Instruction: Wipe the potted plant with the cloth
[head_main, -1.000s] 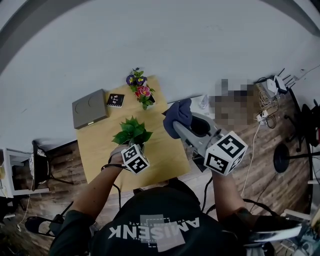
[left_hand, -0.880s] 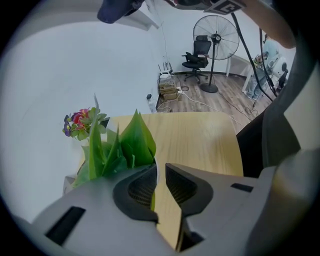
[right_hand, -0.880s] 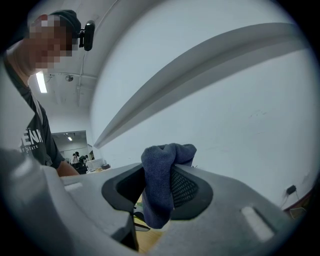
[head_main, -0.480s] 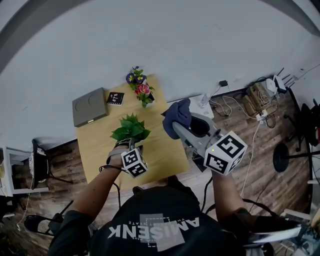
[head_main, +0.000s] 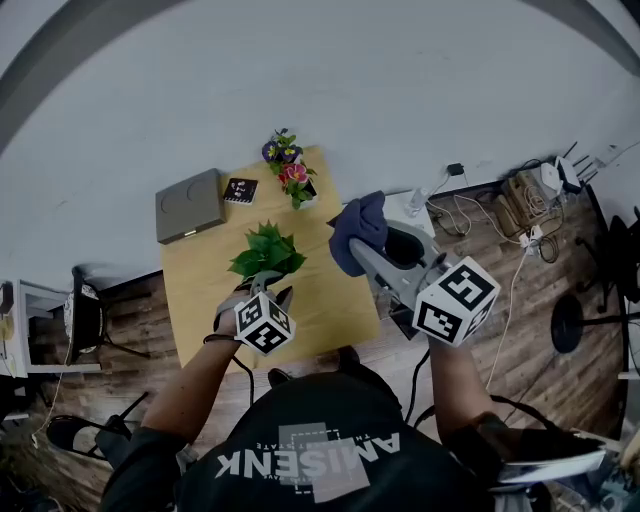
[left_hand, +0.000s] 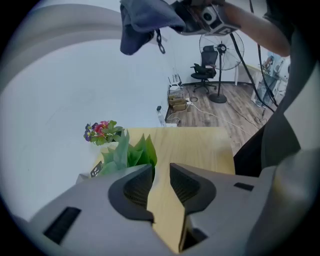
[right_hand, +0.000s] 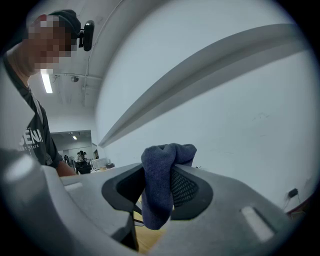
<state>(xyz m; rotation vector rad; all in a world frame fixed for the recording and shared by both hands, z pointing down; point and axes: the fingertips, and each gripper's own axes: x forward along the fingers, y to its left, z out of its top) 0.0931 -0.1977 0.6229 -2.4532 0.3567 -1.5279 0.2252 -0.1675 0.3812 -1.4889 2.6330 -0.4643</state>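
The potted plant sits near the middle of the wooden table. Its green leaves are pointy and stand up. I can't see its pot well, as your left gripper is in front of it.

That left gripper is just below the plant in the head view and it points down at the table. Its jaws have just been opening and now they stand apart. There is nothing between them but bare table. In the left gripper view the leaves peek out just past the jaw on the left side of the picture.

Your right gripper is squeezed tight on the dark blue cloth. The cloth is bunched up and sticks out above and below the jaws. In the head view it is up in the air, to the right of the plant, over the right edge of the table.

At the top edge of the table is a small pot of purple and pink flowers. Left of it lies a small black card. Left of that is a flat grey box on the top left corner.

To the right of the table is a wooden floor with a mess of cables. In the upper right of the left gripper view you can see a standing fan and an office chair.
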